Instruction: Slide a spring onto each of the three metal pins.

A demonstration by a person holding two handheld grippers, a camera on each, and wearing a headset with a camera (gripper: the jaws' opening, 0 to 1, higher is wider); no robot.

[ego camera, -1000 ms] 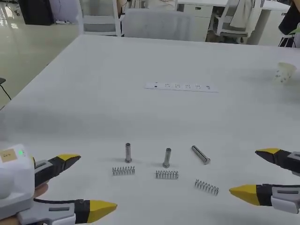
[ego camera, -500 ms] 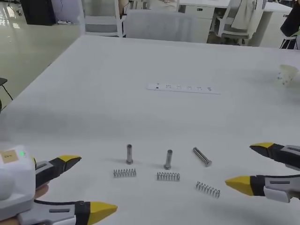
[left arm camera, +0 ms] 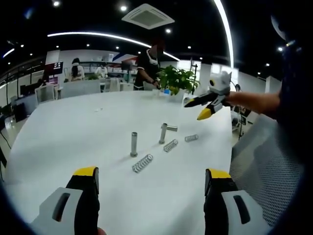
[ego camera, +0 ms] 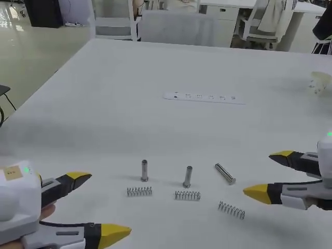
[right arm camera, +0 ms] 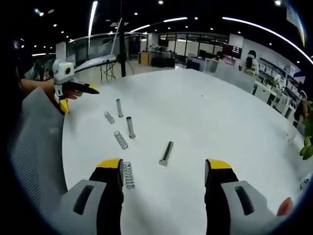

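Pins sit in a row toward the near edge of the white table (ego camera: 155, 67): the left pin (ego camera: 144, 170) and the middle pin (ego camera: 188, 176) stand upright, and the right pin (ego camera: 224, 173) lies on its side at a slant. Just on the near side of each pin a spring lies flat and apart from it: the left spring (ego camera: 139, 191), the middle spring (ego camera: 187, 195) and the right spring (ego camera: 231, 210). None is threaded on a pin. At the near left, the left gripper (ego camera: 104, 203) hovers with its jaws spread wide and nothing between them. At the near right, the right gripper (ego camera: 262, 174) is likewise wide and empty, near the right spring without touching it. Farther back lies a white power strip (ego camera: 203, 97).
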